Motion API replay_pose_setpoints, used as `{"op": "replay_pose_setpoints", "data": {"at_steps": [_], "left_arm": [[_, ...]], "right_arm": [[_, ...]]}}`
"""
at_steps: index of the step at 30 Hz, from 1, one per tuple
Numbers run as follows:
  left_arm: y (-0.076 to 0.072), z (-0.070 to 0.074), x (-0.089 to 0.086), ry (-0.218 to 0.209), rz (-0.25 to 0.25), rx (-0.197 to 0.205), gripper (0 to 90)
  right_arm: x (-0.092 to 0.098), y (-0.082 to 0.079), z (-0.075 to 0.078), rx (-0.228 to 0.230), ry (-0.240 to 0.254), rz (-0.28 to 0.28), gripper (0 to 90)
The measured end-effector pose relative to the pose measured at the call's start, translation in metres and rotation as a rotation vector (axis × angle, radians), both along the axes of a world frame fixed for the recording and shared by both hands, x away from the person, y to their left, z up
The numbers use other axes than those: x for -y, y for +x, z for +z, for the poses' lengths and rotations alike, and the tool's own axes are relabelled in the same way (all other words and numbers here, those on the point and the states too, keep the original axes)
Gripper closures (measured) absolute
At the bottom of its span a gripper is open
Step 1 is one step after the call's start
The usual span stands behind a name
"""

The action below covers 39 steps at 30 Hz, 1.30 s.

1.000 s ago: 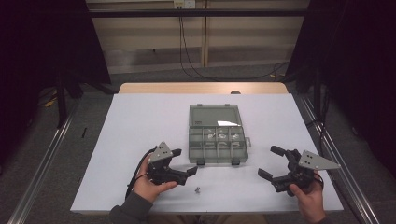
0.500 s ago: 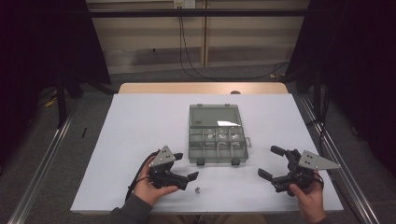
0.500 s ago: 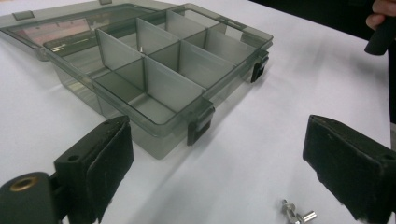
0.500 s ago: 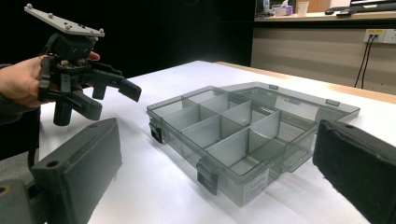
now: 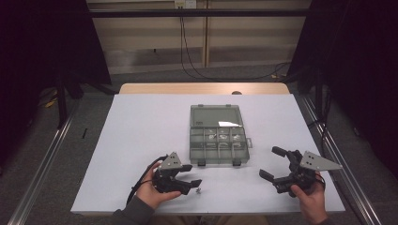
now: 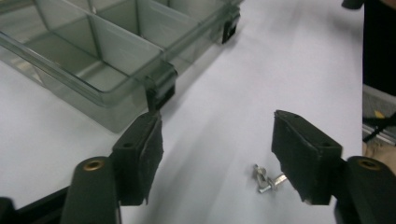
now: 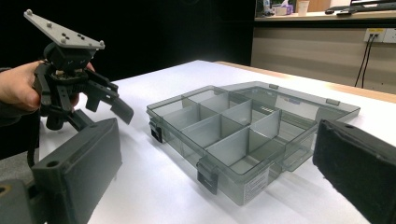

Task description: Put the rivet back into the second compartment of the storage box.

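A clear grey compartment box [image 5: 218,146] lies in the middle of the white table [image 5: 141,126], its lid folded flat behind it. A few small metal screws [image 5: 198,190] lie on the table in front of the box. My left gripper [image 5: 192,176] hovers just left of them. In the left gripper view the screws [image 6: 265,179] sit close to the right pad, untouched, and the left gripper [image 6: 219,158] has just been closing its jaws partway. My right gripper [image 5: 271,162] stands open to the right of the box, with nothing between its pads.
In the right gripper view the box [image 7: 233,130] stands between the right gripper [image 7: 219,177] and the left gripper [image 7: 107,100] in its hand. The box's latches [image 6: 161,91] face the front edge. Metal rails [image 5: 42,173] run along both sides of the table.
The left gripper's jaws have narrowed and it has edged a little toward the screws. The right gripper, the box and the screws have not moved.
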<state>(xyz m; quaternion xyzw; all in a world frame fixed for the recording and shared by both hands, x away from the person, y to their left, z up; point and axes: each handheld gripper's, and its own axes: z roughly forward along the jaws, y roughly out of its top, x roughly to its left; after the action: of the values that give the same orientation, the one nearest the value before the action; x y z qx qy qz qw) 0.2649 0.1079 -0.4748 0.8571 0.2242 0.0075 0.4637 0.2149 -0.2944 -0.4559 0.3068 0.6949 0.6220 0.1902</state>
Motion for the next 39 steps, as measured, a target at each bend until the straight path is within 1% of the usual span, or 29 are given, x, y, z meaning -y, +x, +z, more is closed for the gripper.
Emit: {"op": "replay_pose_setpoints", "data": {"at_steps": [1, 3, 4, 5, 8, 9, 10, 12, 13, 18, 23, 36, 39], "left_arm": [[-0.0013, -0.0009, 0.0013, 0.015, -0.012, -0.009, 39.5], [-0.0017, -0.0013, 0.0017, 0.021, -0.020, -0.012, 42.3], [-0.0024, -0.0016, 0.0023, 0.022, -0.024, -0.018, 42.3], [-0.0026, -0.0018, 0.0025, 0.026, -0.031, -0.019, 45.6], [-0.0028, -0.0025, 0.0026, 0.046, -0.048, -0.035, 50.4], [-0.0028, -0.0025, 0.0026, 0.046, -0.048, -0.035, 52.8], [-0.0032, -0.0026, 0.0031, 0.051, -0.055, -0.045, 54.5], [-0.0040, -0.0030, 0.0042, 0.051, -0.061, -0.050, 56.4], [-0.0042, -0.0031, 0.0043, 0.056, -0.062, -0.050, 56.6], [-0.0050, -0.0029, 0.0050, 0.053, -0.063, -0.057, 58.4], [-0.0052, -0.0045, 0.0068, 0.068, -0.074, -0.057, 60.8], [-0.0041, -0.0063, 0.0077, 0.082, -0.076, -0.049, 65.8], [-0.0035, -0.0067, 0.0078, 0.085, -0.079, -0.045, 68.6]], "right_arm": [[-0.0001, 0.0001, 0.0001, 0.003, -0.001, 0.001, 0.8], [0.0000, 0.0000, 0.0000, 0.001, -0.001, 0.001, 0.8], [0.0000, 0.0000, 0.0000, 0.001, -0.001, 0.001, 0.8], [0.0003, 0.0001, 0.0001, 0.003, -0.001, -0.001, 0.8], [0.0005, -0.0002, 0.0004, 0.004, 0.000, -0.002, 0.8], [0.0005, -0.0002, 0.0004, 0.005, -0.001, -0.003, 0.8], [0.0005, -0.0002, 0.0004, 0.004, -0.001, -0.002, 0.8], [0.0004, -0.0003, 0.0004, 0.005, -0.002, -0.002, 0.8], [0.0003, -0.0003, 0.0005, 0.004, -0.002, -0.002, 0.8], [0.0002, -0.0003, 0.0004, 0.003, -0.003, -0.002, 0.8], [0.0002, -0.0005, 0.0005, 0.003, -0.004, -0.003, 0.8], [0.0001, -0.0006, 0.0006, 0.004, -0.003, -0.001, 0.8], [0.0000, -0.0005, 0.0005, 0.002, -0.004, 0.000, 0.8]]}}
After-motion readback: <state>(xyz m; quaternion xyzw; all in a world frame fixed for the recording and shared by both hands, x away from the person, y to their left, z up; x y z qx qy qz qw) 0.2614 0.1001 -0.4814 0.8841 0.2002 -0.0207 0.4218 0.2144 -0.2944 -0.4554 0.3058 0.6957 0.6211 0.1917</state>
